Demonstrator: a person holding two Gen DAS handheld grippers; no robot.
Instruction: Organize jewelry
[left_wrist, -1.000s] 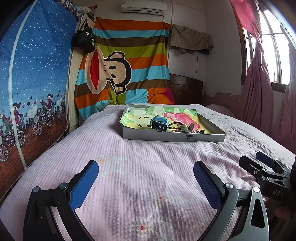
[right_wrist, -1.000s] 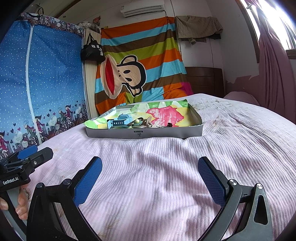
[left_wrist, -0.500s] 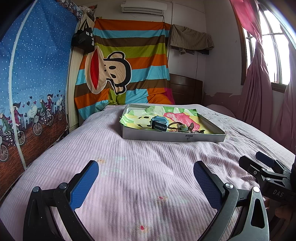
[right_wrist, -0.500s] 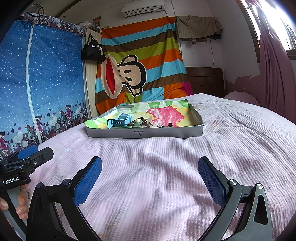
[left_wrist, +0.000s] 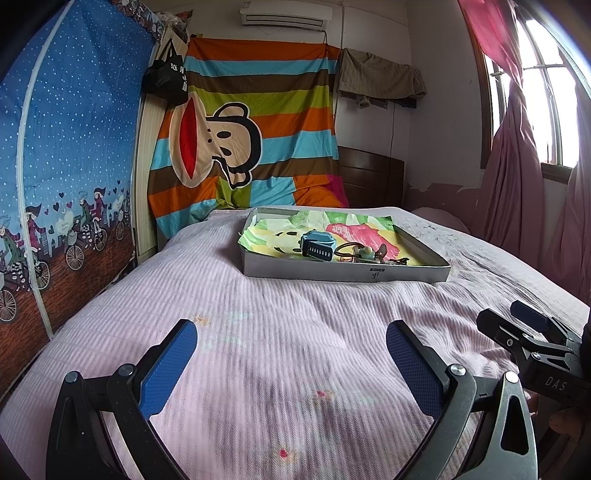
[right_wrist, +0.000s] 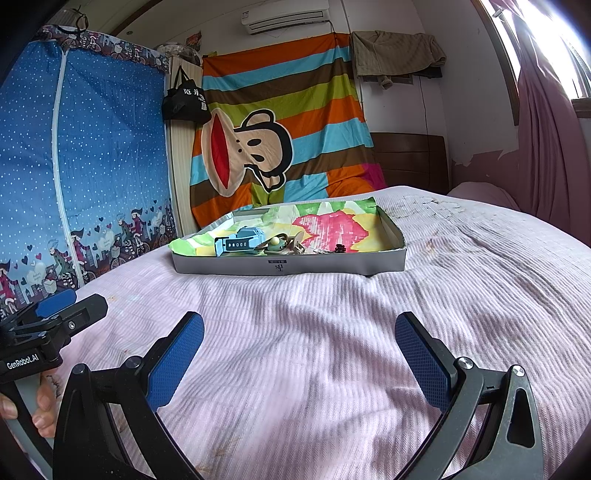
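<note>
Nothing much is seen changing over the last second: both views match the earlier ones, so no progress either way can be read. Left gripper (left_wrist: 291, 339) and right gripper (right_wrist: 299, 332) are held low over the bed (right_wrist: 332, 314), jaws spread wide, nothing pinched. Jewelry (left_wrist: 364, 254) is piled inside the tray (left_wrist: 343, 272), just right of the blue box (left_wrist: 317, 245), well beyond both grippers.

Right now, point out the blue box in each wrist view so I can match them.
Left wrist: the blue box lies inside the tray, centre of the picture, just left of the jewelry pile.
Right wrist: the blue box lies in the tray's left part, left of centre in the picture.
Shared landmark: the monkey blanket hanging behind the tray.
</note>
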